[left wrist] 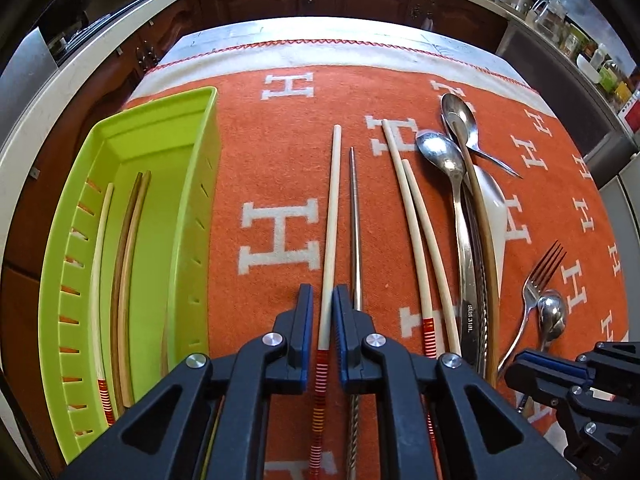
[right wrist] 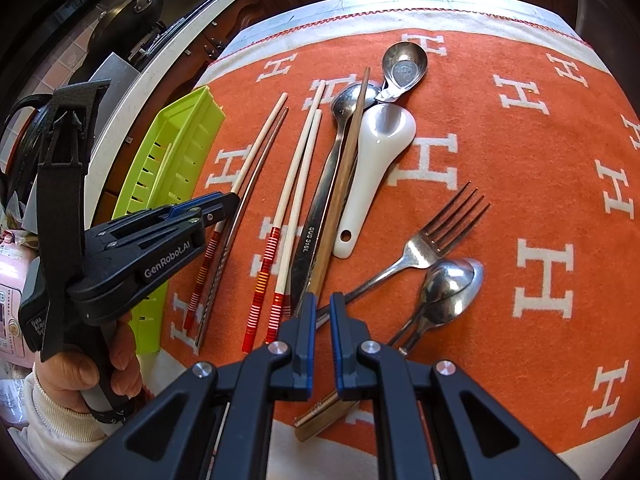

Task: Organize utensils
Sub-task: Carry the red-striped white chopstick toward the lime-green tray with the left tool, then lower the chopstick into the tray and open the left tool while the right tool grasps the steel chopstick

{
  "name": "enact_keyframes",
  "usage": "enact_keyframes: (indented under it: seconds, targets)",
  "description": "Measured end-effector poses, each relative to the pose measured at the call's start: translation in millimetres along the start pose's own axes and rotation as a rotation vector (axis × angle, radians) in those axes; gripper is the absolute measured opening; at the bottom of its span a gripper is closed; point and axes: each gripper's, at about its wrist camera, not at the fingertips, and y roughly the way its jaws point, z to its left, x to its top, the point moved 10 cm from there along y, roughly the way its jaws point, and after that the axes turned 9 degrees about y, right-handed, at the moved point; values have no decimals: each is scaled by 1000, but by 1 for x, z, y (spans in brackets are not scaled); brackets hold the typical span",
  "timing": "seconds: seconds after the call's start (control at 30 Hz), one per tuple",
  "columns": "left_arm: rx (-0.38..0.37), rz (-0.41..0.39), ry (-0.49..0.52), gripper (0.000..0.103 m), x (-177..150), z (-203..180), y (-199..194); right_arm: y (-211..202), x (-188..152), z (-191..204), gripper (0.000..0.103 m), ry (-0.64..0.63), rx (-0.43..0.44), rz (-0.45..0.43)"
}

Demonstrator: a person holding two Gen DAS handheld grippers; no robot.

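A cream chopstick (left wrist: 331,216) lying on the orange cloth (left wrist: 280,160) is straddled by the spread fingers of the left gripper (left wrist: 322,300), without visible contact. The right gripper (right wrist: 322,308) is held parted over the fork (right wrist: 424,248) handle, gripping nothing. Three chopsticks are seen in the green tray (left wrist: 196,184) at the left.

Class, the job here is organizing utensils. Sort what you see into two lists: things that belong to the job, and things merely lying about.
Belongs to the job:
green tray
cream chopstick between the left hand-held gripper fingers
metal chopstick
white ceramic spoon
fork
right hand-held gripper

Just lying about:
orange cloth
frying pan
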Motion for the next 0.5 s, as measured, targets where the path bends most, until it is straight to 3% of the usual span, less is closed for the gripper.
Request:
enact_keyframes:
  seconds: [0.3, 0.5]
  targets:
    - [-80, -49, -22, 3, -7, -14, -32, -6, 0, 10, 8, -17, -1, -23]
    - [-44, -133, -33, 3, 1, 11, -87, -9, 1, 24, 8, -15, 21, -30]
